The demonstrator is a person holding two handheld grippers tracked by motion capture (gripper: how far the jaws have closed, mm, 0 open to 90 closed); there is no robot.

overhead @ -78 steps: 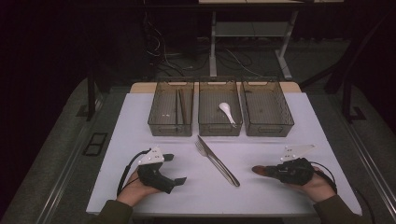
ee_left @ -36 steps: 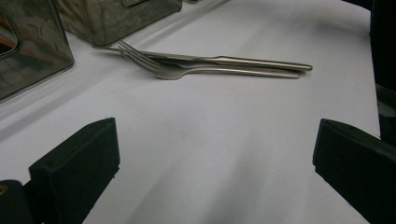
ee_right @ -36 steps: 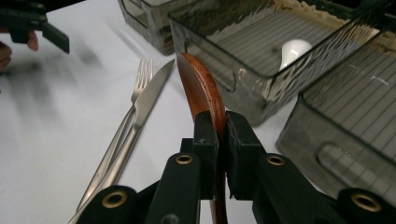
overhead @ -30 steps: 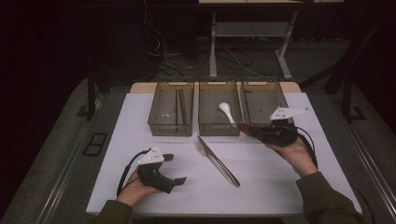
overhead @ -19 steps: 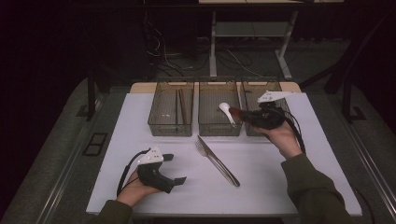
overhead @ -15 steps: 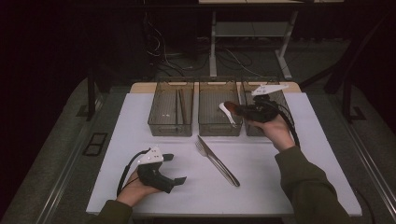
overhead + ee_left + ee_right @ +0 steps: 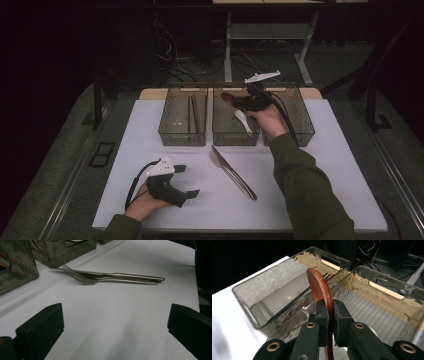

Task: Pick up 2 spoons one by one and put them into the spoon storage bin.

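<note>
My right gripper (image 7: 328,322) was clamped on a wooden spoon (image 7: 320,288), pads pressing its two sides. In the right gripper view the spoon ran straight out from my jaws, long axis in line with them, bowl end leading and curving up. In the high view I (image 7: 248,101) held it above the middle bin (image 7: 235,137), the bowl end aimed left toward the left bin (image 7: 182,136). The left bin held chopsticks (image 7: 194,111); a white spoon (image 7: 243,121) lay in the middle bin; what the right bin (image 7: 300,131) held I could not tell. My left gripper (image 7: 181,180) rested on the table (image 7: 340,165), jaws wide with nothing between them, facing a fork (image 7: 100,280) and knife (image 7: 120,275) lying side by side
</note>
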